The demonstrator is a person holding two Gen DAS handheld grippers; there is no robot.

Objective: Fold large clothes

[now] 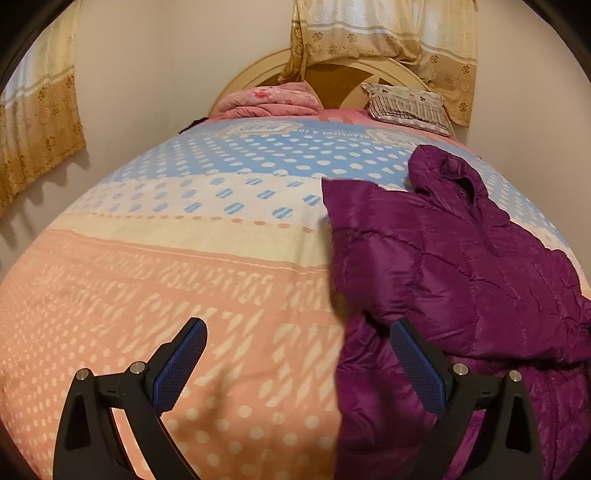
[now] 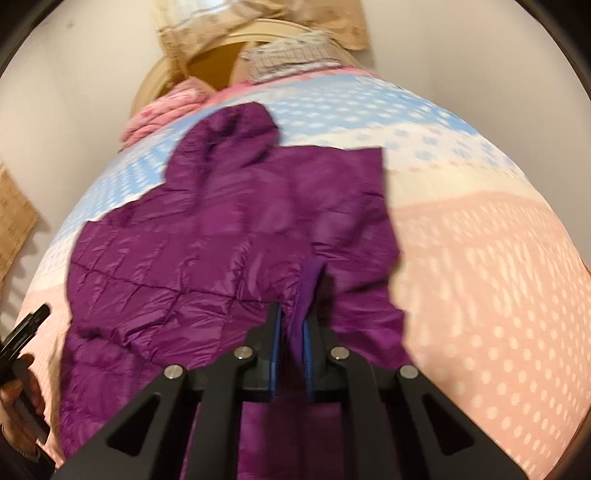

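Observation:
A purple quilted hooded jacket (image 1: 454, 266) lies on the bed, its hood toward the headboard. In the left wrist view it fills the right side, and my left gripper (image 1: 297, 338) hangs open above its near left edge, the right finger over purple cloth, the left one over the bedspread. In the right wrist view the jacket (image 2: 207, 236) spreads across the middle. My right gripper (image 2: 293, 314) is shut on a fold of the jacket's near edge, and purple cloth rises between the blue pads.
The bedspread (image 1: 177, 280) has peach, cream and blue dotted bands. A folded pink blanket (image 1: 269, 101) and a pillow (image 1: 410, 105) lie by the headboard. Curtains (image 1: 384, 33) hang behind. A hand holding the other black gripper (image 2: 22, 350) shows at the left edge.

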